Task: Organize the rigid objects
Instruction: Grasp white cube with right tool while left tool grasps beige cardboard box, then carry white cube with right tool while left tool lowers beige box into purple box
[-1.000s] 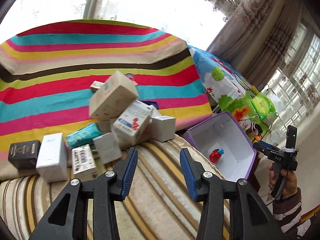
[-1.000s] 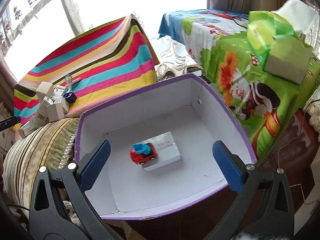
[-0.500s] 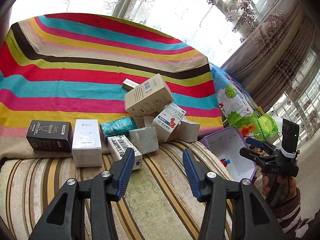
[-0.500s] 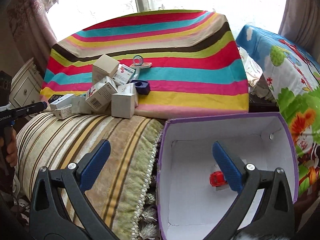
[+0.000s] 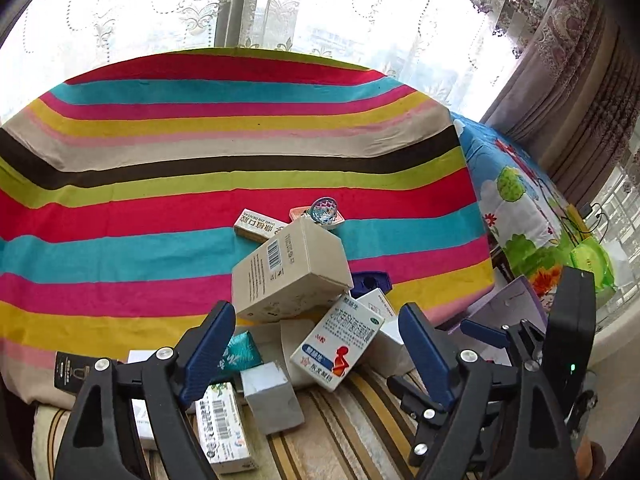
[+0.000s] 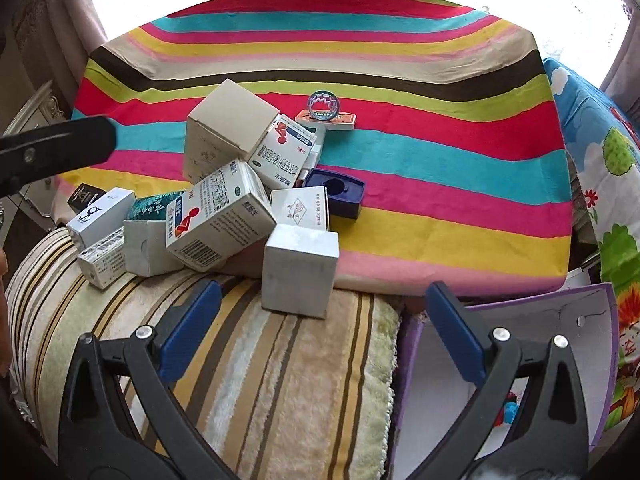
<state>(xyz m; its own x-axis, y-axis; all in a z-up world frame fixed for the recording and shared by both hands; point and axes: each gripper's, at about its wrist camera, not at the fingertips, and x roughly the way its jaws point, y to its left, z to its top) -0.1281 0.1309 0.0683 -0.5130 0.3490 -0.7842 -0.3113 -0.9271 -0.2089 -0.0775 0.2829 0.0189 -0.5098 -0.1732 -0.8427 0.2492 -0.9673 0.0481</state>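
A pile of small cardboard boxes lies where a striped cushion meets a rainbow cloth. A large beige box (image 5: 290, 274) (image 6: 230, 130) tops it, with a white medicine box (image 5: 338, 346) (image 6: 218, 216) leaning below. A plain white cube box (image 6: 300, 270) sits nearest my right gripper (image 6: 320, 334), which is open and empty just in front of it. My left gripper (image 5: 316, 354) is open and empty, its jaws either side of the medicine box and short of it. The right gripper also shows in the left wrist view (image 5: 496, 332). The purple storage box (image 6: 576, 364) stands at the right.
A dark blue tray (image 6: 336, 192), a glittery ring on an orange base (image 6: 324, 110), a teal packet (image 5: 240, 352) and a black box (image 5: 72, 368) lie around the pile. A cartoon-print cloth (image 5: 532, 216) covers a table at the right. Curtained windows are behind.
Both grippers have moved in close to the box pile. The right gripper swung left from over the purple box. Both stayed open and empty.
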